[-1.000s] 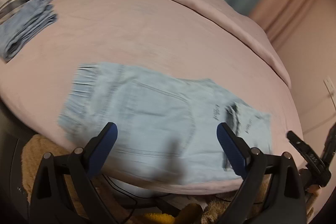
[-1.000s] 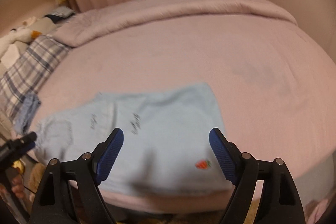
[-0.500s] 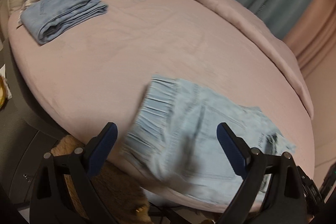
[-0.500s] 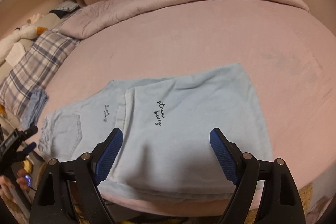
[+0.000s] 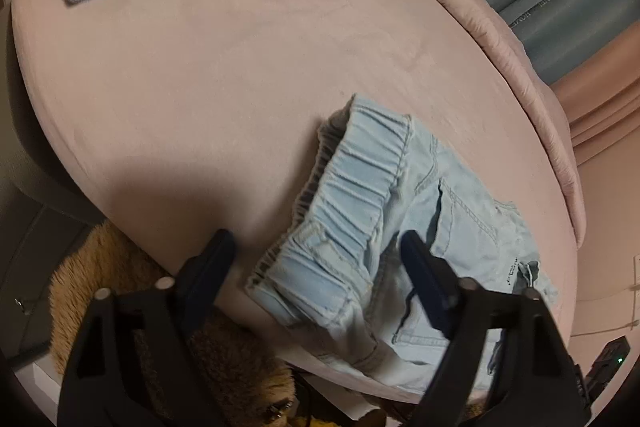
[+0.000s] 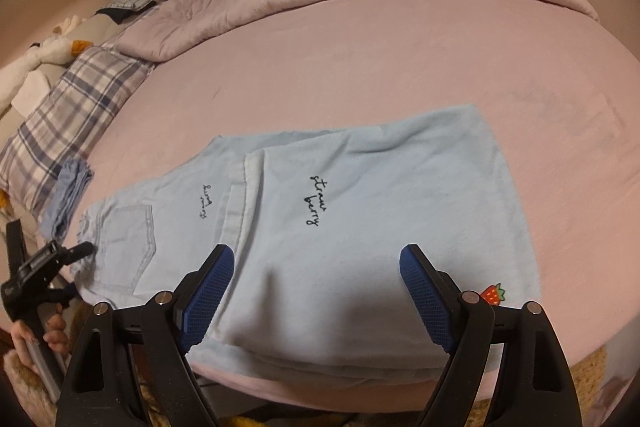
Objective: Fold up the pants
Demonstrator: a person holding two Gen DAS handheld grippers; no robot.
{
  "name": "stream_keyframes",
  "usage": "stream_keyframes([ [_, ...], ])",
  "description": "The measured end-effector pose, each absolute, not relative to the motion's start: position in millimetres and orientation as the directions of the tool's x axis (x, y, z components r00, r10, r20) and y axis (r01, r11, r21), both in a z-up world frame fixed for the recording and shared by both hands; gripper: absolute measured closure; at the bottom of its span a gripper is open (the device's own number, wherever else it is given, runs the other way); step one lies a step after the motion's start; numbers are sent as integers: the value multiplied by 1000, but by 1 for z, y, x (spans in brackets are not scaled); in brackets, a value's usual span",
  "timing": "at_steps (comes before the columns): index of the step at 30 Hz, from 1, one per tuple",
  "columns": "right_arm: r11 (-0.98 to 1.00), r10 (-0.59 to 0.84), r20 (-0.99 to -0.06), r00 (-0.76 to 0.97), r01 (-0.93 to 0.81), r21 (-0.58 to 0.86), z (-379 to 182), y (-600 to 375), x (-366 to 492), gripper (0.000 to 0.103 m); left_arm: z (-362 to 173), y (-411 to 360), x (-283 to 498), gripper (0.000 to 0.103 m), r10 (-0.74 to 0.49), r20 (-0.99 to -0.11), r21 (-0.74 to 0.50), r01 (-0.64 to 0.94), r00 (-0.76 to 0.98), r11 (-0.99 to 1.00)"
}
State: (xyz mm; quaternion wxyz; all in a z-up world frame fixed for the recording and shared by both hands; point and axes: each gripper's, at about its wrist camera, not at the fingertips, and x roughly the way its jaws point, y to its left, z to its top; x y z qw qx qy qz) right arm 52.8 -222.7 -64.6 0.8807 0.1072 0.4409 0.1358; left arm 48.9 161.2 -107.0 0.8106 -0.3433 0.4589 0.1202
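Two views show us the pants. In the left wrist view, the left tool hangs just over the stretchy waistband at the near edge of the bed. Its jaws have just been closing a bit, with the band between them, not pinched yet. In the right wrist view, the right tool is released over the folded legs. The pants lie long, left to right, pale blue, with a strawberry.

The left gripper is closing its jaws, nothing pressed between them; the right gripper is holding open at lower frame.
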Motion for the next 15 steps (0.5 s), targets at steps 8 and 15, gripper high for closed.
stream_keyframes([
  [8,933,355,-751,558,-152,327,-68,-222,53,18,-106,159,45,61,-176,-791,-512,-476,586,715],
  [15,933,349,-744,570,-141,330,-65,-227,51,18,-51,132,42,74,-162,-713,-506,-341,682,793],
])
